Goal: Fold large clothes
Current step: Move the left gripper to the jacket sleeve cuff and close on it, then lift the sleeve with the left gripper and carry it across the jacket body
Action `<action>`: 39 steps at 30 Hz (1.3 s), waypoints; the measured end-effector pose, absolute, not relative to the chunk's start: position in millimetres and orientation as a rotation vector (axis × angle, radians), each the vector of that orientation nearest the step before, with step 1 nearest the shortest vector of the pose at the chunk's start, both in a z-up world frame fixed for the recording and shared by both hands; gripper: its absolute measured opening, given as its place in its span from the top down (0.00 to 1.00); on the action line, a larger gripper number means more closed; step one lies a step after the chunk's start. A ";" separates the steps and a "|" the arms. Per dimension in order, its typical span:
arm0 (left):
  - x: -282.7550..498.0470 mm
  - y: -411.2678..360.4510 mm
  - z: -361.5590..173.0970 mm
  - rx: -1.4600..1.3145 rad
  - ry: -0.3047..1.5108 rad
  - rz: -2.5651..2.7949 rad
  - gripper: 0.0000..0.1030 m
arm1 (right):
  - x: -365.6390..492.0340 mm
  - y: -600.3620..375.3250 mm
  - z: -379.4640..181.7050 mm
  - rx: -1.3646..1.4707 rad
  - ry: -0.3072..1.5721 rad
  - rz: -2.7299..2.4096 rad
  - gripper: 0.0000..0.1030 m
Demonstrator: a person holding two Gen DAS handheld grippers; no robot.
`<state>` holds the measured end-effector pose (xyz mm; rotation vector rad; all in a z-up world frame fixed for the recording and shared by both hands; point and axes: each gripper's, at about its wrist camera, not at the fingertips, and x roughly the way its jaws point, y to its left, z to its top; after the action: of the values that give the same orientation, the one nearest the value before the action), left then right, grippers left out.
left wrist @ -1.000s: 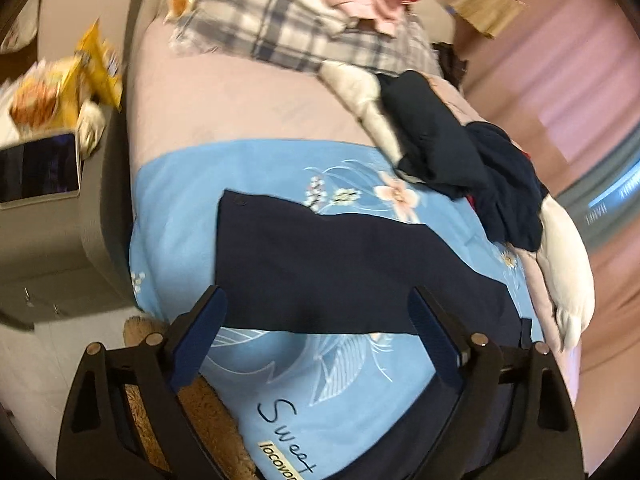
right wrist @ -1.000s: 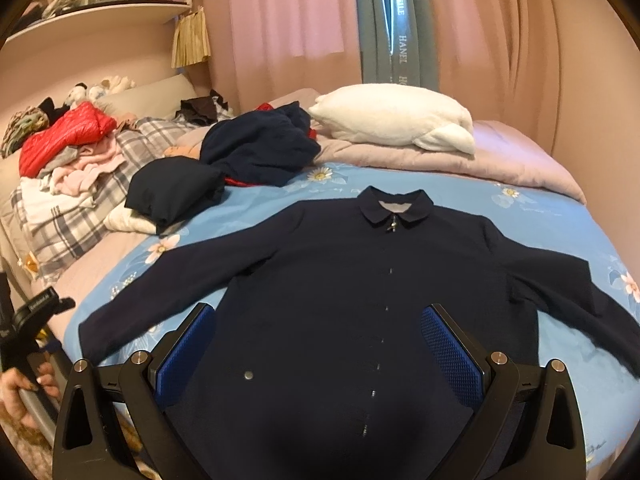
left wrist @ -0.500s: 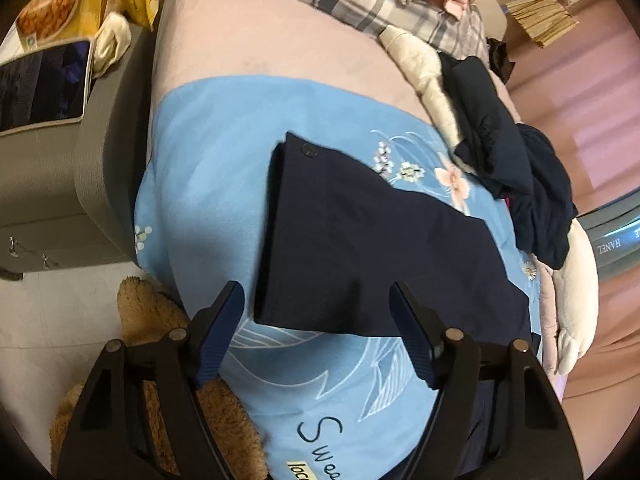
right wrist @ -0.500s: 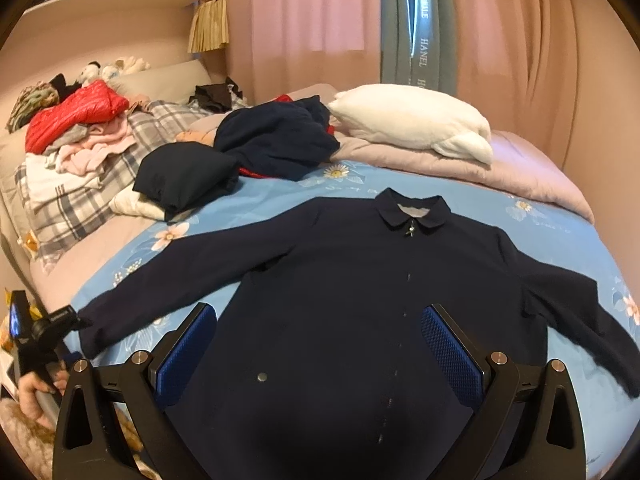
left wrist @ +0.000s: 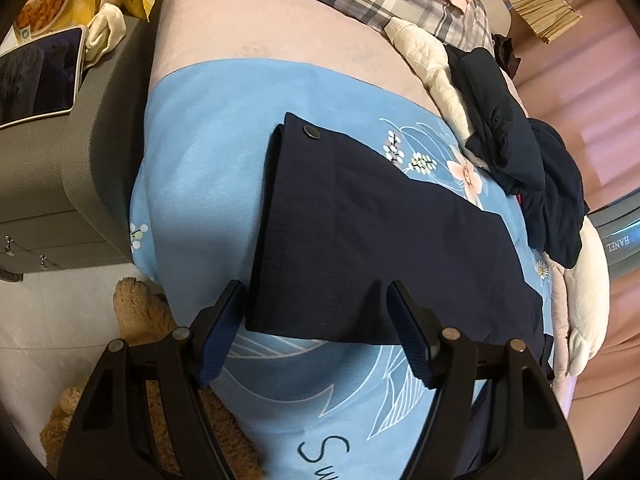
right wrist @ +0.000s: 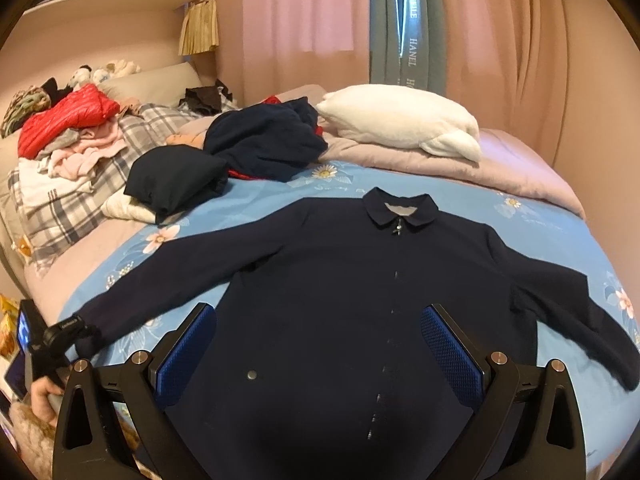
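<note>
A dark navy jacket (right wrist: 360, 300) lies flat and face up on a blue flowered blanket (right wrist: 260, 200), collar far, both sleeves spread out. Its left sleeve (left wrist: 360, 232), with a snap button at the cuff, fills the left wrist view. My left gripper (left wrist: 316, 320) is open, with the cuff end's near edge lying between its fingers, apart from the pads. It also shows at the sleeve's cuff in the right wrist view (right wrist: 60, 336). My right gripper (right wrist: 320, 344) is open and empty, over the jacket's lower front.
A heap of dark clothes (right wrist: 256, 144), a white pillow (right wrist: 400, 124), plaid fabric (right wrist: 60, 200) and a red jacket (right wrist: 64, 120) lie at the bed's far side. A grey bedside cabinet (left wrist: 60, 160) with a tablet and snack bags stands left. A brown plush (left wrist: 140, 320) lies on the floor.
My left gripper has moved in toward the sleeve cuff and its fingers have narrowed. The right gripper has drifted slightly; the jacket has not moved.
</note>
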<state>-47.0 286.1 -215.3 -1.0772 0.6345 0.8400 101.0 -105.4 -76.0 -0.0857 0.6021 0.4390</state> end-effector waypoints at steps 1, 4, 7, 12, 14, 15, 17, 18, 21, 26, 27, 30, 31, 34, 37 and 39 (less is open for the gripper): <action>-46.7 286.6 -216.4 -1.089 0.628 0.841 0.30 | 101.2 -105.3 -76.1 -0.085 0.602 0.436 0.01; -44.4 294.5 -221.0 -1.153 0.578 0.820 0.26 | 101.3 -105.2 -77.5 -0.080 0.606 0.441 0.01; -44.2 301.6 -220.0 -1.191 0.543 0.817 0.27 | 99.5 -104.1 -78.7 -0.085 0.609 0.442 0.01; -50.9 295.8 -217.0 -1.201 0.553 0.810 0.40 | 97.8 -109.5 -77.4 -0.074 0.596 0.432 0.01; -56.0 292.4 -217.4 -1.223 0.543 0.801 0.42 | 100.1 -111.0 -78.7 -0.070 0.606 0.423 0.01; -58.3 290.6 -218.0 -1.234 0.539 0.799 0.42 | 100.8 -110.6 -79.1 -0.070 0.610 0.422 0.01; -61.8 286.3 -219.3 -1.252 0.535 0.795 0.43 | 100.3 -110.5 -79.3 -0.070 0.609 0.426 0.01; -63.4 284.4 -220.3 -1.263 0.543 0.797 0.43 | 99.6 -110.4 -79.1 -0.072 0.605 0.430 0.01; -64.8 278.1 -222.0 -1.281 0.524 0.794 0.43 | 98.9 -110.6 -78.7 -0.071 0.598 0.437 0.01; -58.4 289.8 -224.6 -1.259 0.424 0.829 0.43 | 99.3 -111.7 -79.3 -0.071 0.601 0.439 0.01; -56.4 293.8 -225.4 -1.257 0.414 0.831 0.43 | 99.3 -112.0 -79.1 -0.071 0.599 0.437 0.01; -52.8 300.4 -226.8 -1.243 0.401 0.847 0.54 | 101.0 -113.0 -80.0 -0.064 0.598 0.425 0.01; -51.7 302.3 -227.1 -1.237 0.400 0.849 0.61 | 101.6 -114.5 -80.8 -0.059 0.598 0.421 0.01; -48.5 308.2 -231.2 -1.273 0.385 0.801 0.75 | 102.2 -117.0 -82.4 -0.048 0.600 0.414 0.01; -43.1 307.7 -222.8 -1.238 0.391 0.805 0.86 | 101.2 -117.3 -82.7 -0.053 0.597 0.413 0.01; -39.0 305.0 -210.6 -1.191 0.383 0.814 0.87 | 101.0 -117.9 -82.3 -0.051 0.595 0.413 0.01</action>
<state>-39.0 305.0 -210.6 -1.1909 0.3831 0.8143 101.0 -117.9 -82.3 -0.0514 0.5954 0.4133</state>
